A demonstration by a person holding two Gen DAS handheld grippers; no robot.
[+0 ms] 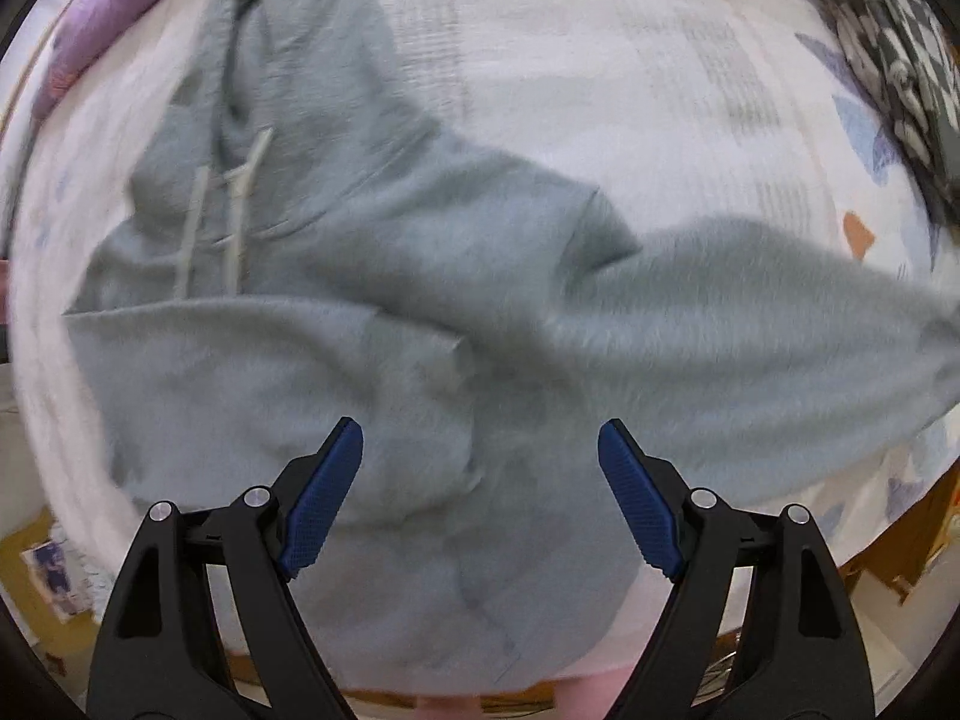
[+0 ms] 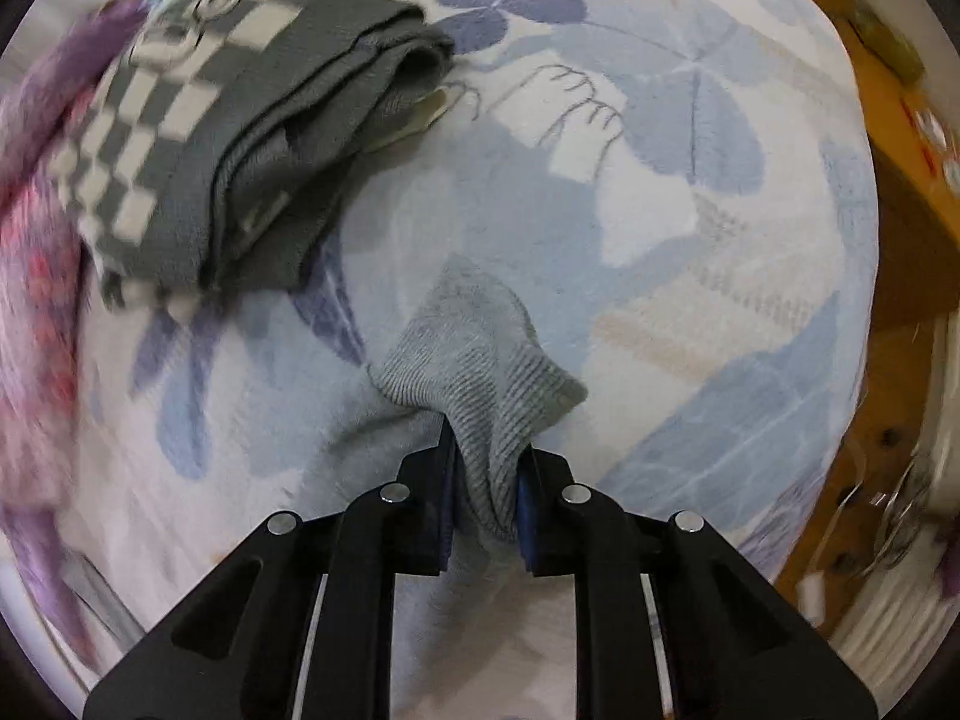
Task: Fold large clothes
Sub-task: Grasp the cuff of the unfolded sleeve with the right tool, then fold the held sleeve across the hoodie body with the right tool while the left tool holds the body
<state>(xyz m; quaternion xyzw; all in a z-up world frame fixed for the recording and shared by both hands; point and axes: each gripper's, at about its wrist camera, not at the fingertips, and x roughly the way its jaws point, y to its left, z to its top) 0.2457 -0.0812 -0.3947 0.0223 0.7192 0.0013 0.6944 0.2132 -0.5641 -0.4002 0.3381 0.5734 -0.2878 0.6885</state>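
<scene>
Right gripper is clamped on the ribbed cuff of the grey hoodie. Left gripper, jaws apart, hovers directly above the body fabric; it should pinch an edge before lifting.

A folded checked garment, grey and white, lies near the far left corner of the bed, on a pale blanket with blue clover leaves. Beside it, at the left edge, is a purple and pink floral cloth.
</scene>
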